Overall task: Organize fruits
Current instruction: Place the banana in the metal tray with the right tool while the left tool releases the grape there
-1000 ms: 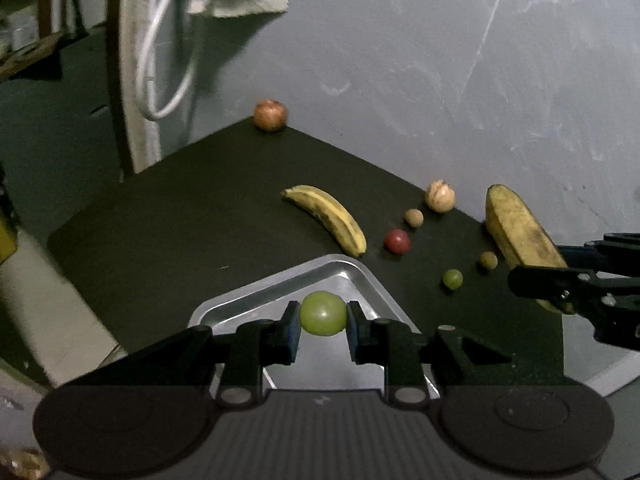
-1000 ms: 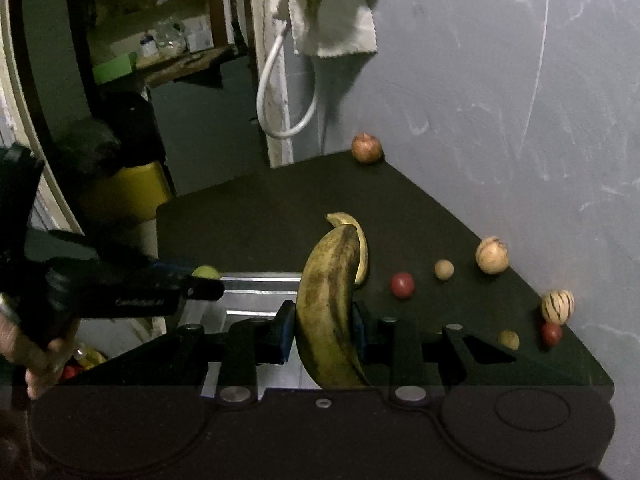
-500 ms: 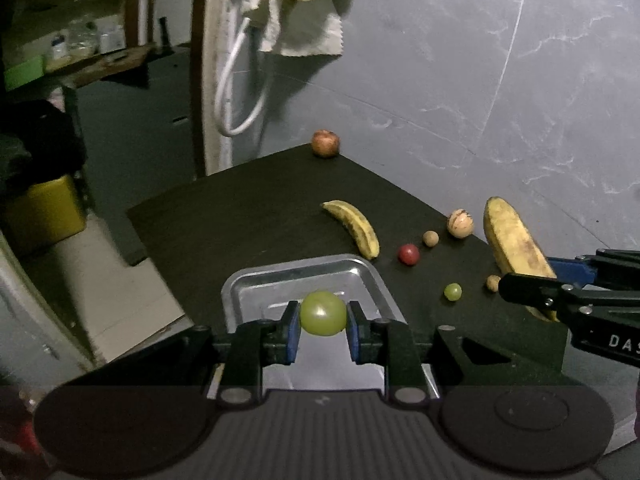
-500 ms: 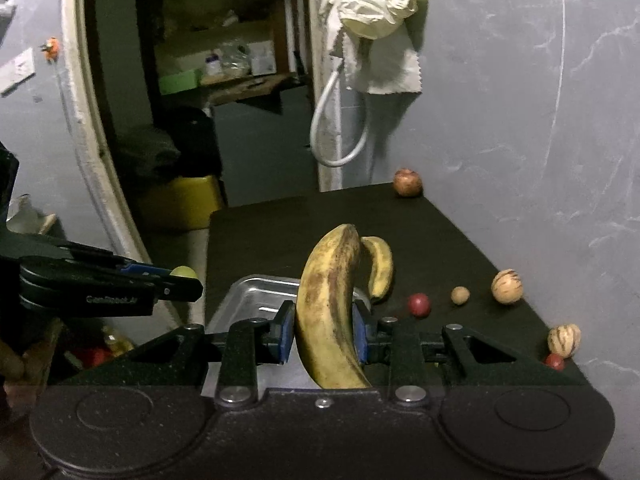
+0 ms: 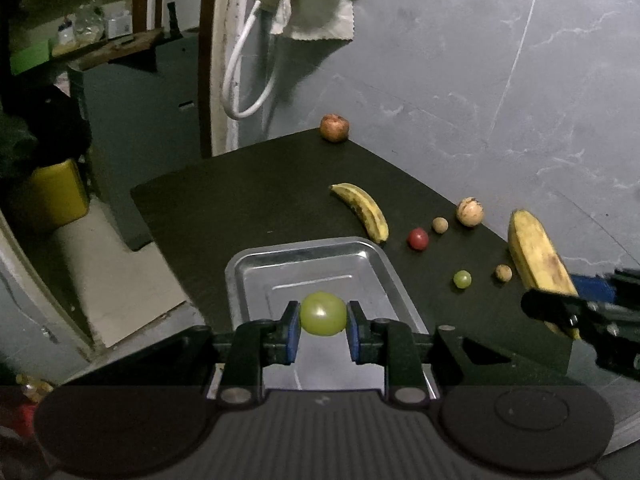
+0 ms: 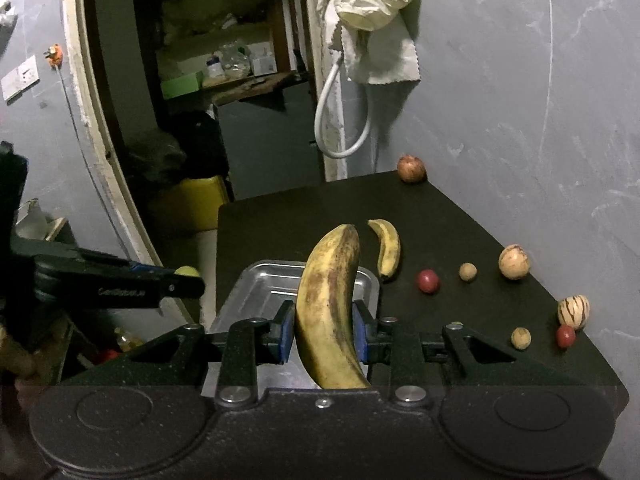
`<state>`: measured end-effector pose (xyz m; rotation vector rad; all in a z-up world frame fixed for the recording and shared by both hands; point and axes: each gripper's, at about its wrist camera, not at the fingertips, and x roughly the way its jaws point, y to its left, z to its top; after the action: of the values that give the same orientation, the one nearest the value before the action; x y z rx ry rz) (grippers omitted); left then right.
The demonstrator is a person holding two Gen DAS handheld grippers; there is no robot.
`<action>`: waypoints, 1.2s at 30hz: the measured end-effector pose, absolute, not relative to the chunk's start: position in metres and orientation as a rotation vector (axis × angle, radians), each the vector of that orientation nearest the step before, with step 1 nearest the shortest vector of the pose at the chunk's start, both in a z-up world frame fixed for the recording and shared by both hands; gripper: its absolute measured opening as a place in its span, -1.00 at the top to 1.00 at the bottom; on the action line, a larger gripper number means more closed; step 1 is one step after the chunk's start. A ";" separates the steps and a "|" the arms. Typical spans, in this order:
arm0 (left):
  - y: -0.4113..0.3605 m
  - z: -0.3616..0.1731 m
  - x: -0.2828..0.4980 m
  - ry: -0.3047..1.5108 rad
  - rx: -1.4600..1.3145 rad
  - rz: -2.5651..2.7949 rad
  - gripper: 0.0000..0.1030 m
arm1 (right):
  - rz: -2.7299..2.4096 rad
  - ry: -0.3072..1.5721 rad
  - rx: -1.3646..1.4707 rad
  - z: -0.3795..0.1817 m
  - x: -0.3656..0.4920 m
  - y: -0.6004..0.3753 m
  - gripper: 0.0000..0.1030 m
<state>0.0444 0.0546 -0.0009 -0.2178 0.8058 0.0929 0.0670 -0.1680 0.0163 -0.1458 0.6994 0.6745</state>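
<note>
My left gripper (image 5: 323,326) is shut on a round green fruit (image 5: 322,313), held above the near part of the metal tray (image 5: 248,270). My right gripper (image 6: 324,330) is shut on a large spotted banana (image 6: 328,304), held upright over the tray (image 6: 260,276). That banana (image 5: 538,262) and the right gripper show at the right edge of the left wrist view. The left gripper with its green fruit (image 6: 187,271) shows at the left of the right wrist view. A smaller banana (image 5: 362,210) lies on the black table beyond the tray.
On the black table (image 5: 260,196) lie a red fruit (image 5: 417,238), a small green grape (image 5: 462,279), two small brown balls (image 5: 439,225), a tan round fruit (image 5: 470,211) and a reddish apple (image 5: 334,128) at the far corner. A striped fruit (image 6: 573,312) sits near the wall. A doorway opens to the left.
Both grippers have drawn back from the table, so the tray and fruits look farther off and more of the doorway shows. Both grips are unchanged.
</note>
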 end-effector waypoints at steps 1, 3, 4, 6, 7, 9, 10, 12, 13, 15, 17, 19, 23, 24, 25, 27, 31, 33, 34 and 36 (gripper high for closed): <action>0.058 -0.004 0.050 0.809 -0.224 0.088 0.51 | 0.669 0.708 -0.146 0.015 0.069 -0.165 0.39; 0.064 -0.011 0.062 0.818 -0.226 0.081 0.51 | 0.664 0.720 -0.154 0.013 0.072 -0.159 0.39; 0.068 -0.015 0.068 0.826 -0.225 0.078 0.50 | 0.661 0.727 -0.159 0.011 0.075 -0.154 0.39; 0.076 -0.024 0.082 0.843 -0.227 0.073 0.50 | 0.653 0.747 -0.163 0.005 0.083 -0.145 0.39; 0.080 -0.029 0.088 0.848 -0.231 0.069 0.50 | 0.650 0.757 -0.165 0.001 0.088 -0.140 0.39; 0.089 -0.042 0.102 0.873 -0.231 0.064 0.50 | 0.643 0.782 -0.170 -0.010 0.101 -0.127 0.39; 0.092 -0.048 0.107 0.883 -0.229 0.060 0.50 | 0.639 0.796 -0.177 -0.017 0.109 -0.120 0.39; 0.099 -0.061 0.119 0.907 -0.220 0.052 0.50 | 0.630 0.828 -0.190 -0.032 0.126 -0.106 0.39; 0.101 -0.067 0.125 0.915 -0.219 0.047 0.50 | 0.625 0.841 -0.196 -0.039 0.134 -0.099 0.39; 0.106 -0.077 0.134 0.929 -0.223 0.037 0.50 | 0.616 0.866 -0.209 -0.054 0.152 -0.084 0.39; 0.110 -0.086 0.144 0.945 -0.224 0.029 0.50 | 0.611 0.886 -0.220 -0.066 0.166 -0.071 0.39; 0.114 -0.096 0.153 0.961 -0.225 0.019 0.50 | 0.606 0.903 -0.235 -0.077 0.177 -0.060 0.39; 0.120 -0.108 0.166 0.980 -0.215 0.007 0.50 | 0.594 0.946 -0.258 -0.101 0.195 -0.043 0.39; 0.122 -0.109 0.168 0.982 -0.212 0.005 0.50 | 0.592 0.952 -0.263 -0.106 0.198 -0.041 0.39; 0.123 -0.110 0.169 0.984 -0.210 0.005 0.50 | 0.591 0.956 -0.269 -0.109 0.200 -0.039 0.39; 0.126 -0.110 0.172 0.985 -0.210 0.006 0.50 | 0.590 0.961 -0.283 -0.116 0.201 -0.037 0.39; 0.131 -0.114 0.174 1.000 -0.216 0.010 0.50 | 0.589 0.968 -0.306 -0.123 0.202 -0.033 0.39; 0.133 -0.117 0.175 1.009 -0.219 0.015 0.50 | 0.586 0.971 -0.318 -0.126 0.201 -0.033 0.39; 0.134 -0.119 0.178 1.014 -0.221 0.018 0.49 | 0.584 0.972 -0.325 -0.128 0.201 -0.034 0.39; 0.135 -0.119 0.179 1.011 -0.215 0.017 0.49 | 0.579 0.974 -0.339 -0.131 0.201 -0.034 0.39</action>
<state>0.1788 0.1346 -0.1194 -0.2151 1.0106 0.0170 0.2007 -0.0338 -0.1305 -0.3391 0.9736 0.5788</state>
